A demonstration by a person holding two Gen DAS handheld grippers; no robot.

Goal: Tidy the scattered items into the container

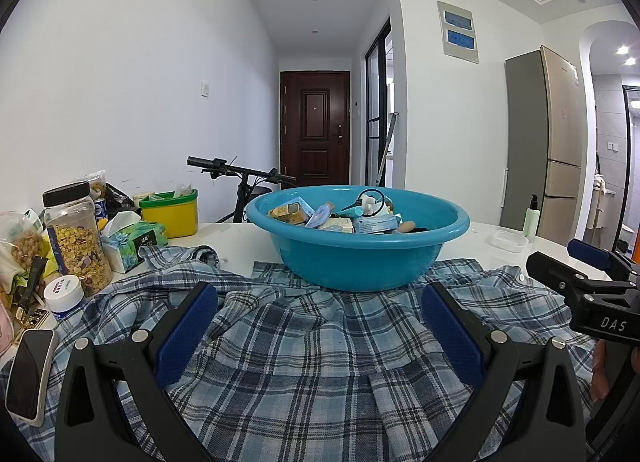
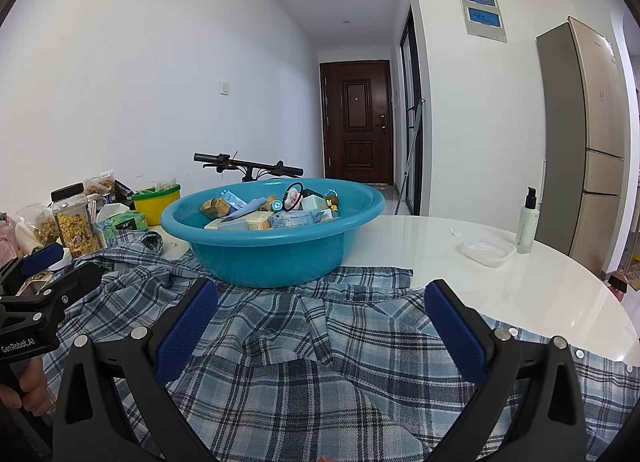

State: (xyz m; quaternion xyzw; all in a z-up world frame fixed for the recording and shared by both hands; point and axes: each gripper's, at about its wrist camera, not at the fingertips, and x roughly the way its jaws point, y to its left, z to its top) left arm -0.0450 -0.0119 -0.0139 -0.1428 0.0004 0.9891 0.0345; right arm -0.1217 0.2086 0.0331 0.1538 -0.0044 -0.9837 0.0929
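The blue basin (image 1: 356,250) stands on the white table (image 2: 500,282), its near side resting on a plaid shirt (image 1: 312,362) spread out in front of it, and it is already heaped with small boxes, packets, a tube and other bits. Both the left gripper (image 1: 320,326) and the right gripper (image 2: 320,326) hover low over the shirt with their jaws spread wide and nothing between them. No loose small items show on the cloth near the basin; whether the jars and packets at the table's left edge belong to the job cannot be told. The contents look light and mostly stiff card or soft plastic, easy to pinch across a narrow side. The basin is smooth, probably slippery plastic, best taken by its rolled rim. The shirt is limp and would bunch if dragged
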